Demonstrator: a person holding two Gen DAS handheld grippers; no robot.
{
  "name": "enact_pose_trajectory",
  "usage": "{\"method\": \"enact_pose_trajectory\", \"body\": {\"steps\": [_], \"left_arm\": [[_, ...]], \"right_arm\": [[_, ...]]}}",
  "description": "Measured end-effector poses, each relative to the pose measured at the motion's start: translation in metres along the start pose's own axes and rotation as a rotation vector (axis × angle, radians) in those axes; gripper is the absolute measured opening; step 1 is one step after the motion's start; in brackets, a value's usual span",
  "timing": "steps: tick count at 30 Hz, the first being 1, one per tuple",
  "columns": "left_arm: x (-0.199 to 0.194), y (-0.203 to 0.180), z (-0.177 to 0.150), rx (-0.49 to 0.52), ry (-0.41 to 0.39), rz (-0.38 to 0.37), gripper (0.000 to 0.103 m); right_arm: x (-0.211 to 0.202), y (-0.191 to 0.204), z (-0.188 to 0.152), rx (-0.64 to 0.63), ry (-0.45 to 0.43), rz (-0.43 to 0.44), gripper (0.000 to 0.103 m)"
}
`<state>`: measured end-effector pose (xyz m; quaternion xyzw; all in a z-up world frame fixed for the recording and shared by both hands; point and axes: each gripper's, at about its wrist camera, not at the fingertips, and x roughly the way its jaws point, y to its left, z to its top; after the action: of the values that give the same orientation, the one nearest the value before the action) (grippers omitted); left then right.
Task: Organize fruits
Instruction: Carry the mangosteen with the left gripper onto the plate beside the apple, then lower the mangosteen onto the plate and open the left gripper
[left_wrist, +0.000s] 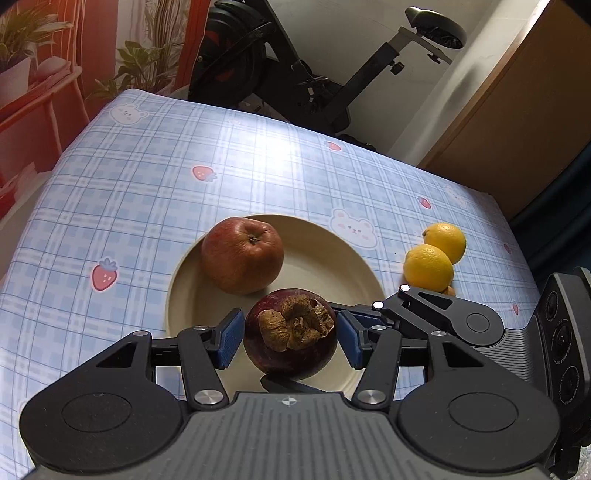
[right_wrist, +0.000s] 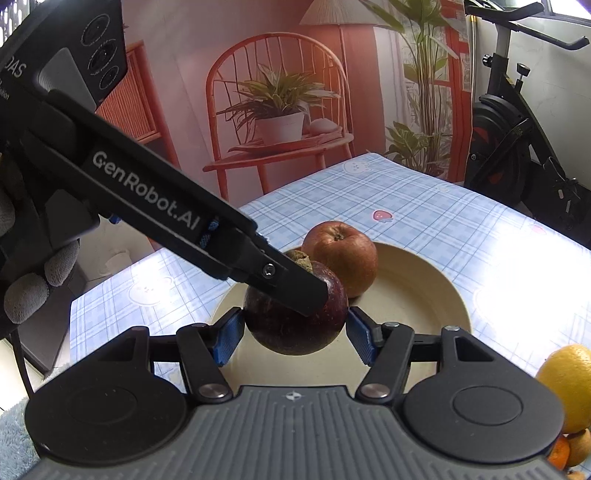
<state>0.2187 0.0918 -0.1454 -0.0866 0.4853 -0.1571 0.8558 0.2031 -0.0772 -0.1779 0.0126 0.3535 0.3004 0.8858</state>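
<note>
1. The beige plate (left_wrist: 332, 266) sits on the tabletop (left_wrist: 147, 192), which has a blue checked cloth with bears and strawberries
2. A red apple (left_wrist: 242, 254) rests on the plate, toward its far side
3. A dark purple mangosteen (left_wrist: 291, 336) with a dry brown cap is over the near part of the plate, just beside the apple
4. The left hand-held gripper (left_wrist: 290, 338) is partly open, and its blue pads (left_wrist: 231, 338) press on both sides of the mangosteen
5. The right hand-held gripper (right_wrist: 293, 328) is partly open too; its blue pads (right_wrist: 231, 334) sit right at the sides of the same mangosteen and seem to press on it
6. In the right wrist view, one black finger of the left hand-held gripper lies across the top of the mangosteen
7. A hand in a grey glove (right_wrist: 33, 280) holds the left hand-held gripper
8. Two yellow lemons (left_wrist: 430, 267) lie on the tabletop, off the plate, to its right, and they touch each other
9. A small orange fruit (right_wrist: 559, 452) lies by a lemon, near the plate
</note>
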Motion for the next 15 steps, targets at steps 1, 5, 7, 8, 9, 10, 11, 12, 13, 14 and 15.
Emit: {"method": "enact_pose_trajectory", "body": {"steps": [1,5,7,8,9,10,11,12,13,14,15], "left_arm": [[0.000,0.004,0.000,-0.008,-0.001,0.002,0.057],[-0.001,0.023,0.000,-0.043,-0.010,0.004,0.057],[0.000,0.027,0.001,-0.044,-0.007,0.007,0.057],[0.000,0.029,0.001,-0.047,-0.006,0.006,0.057],[0.002,0.030,0.000,-0.054,-0.006,0.006,0.057],[0.002,0.031,0.000,-0.058,-0.008,0.005,0.057],[0.003,0.032,0.000,-0.065,-0.013,0.005,0.057],[0.004,0.033,0.001,-0.069,-0.017,0.006,0.057],[0.004,0.035,0.001,-0.073,-0.020,0.007,0.057],[0.004,0.037,0.000,-0.079,-0.024,0.008,0.057],[0.004,0.038,0.000,-0.084,-0.025,0.010,0.057]], "right_arm": [[0.005,0.003,0.000,-0.004,0.003,0.002,0.063],[0.019,0.006,0.002,-0.002,0.004,0.011,0.063],[0.024,0.009,0.001,-0.011,0.005,0.008,0.063],[0.025,0.012,-0.001,-0.021,0.007,0.003,0.063],[0.027,0.015,-0.001,-0.031,0.008,-0.002,0.063],[0.029,0.016,-0.001,-0.035,0.008,-0.004,0.063],[0.030,0.017,-0.002,-0.035,0.006,-0.006,0.063],[0.032,0.017,-0.002,-0.033,0.004,-0.007,0.063],[0.033,0.018,-0.002,-0.032,0.001,-0.009,0.063],[0.035,0.019,-0.002,-0.032,0.001,-0.010,0.063],[0.038,0.020,-0.001,-0.036,0.006,-0.014,0.063]]}}
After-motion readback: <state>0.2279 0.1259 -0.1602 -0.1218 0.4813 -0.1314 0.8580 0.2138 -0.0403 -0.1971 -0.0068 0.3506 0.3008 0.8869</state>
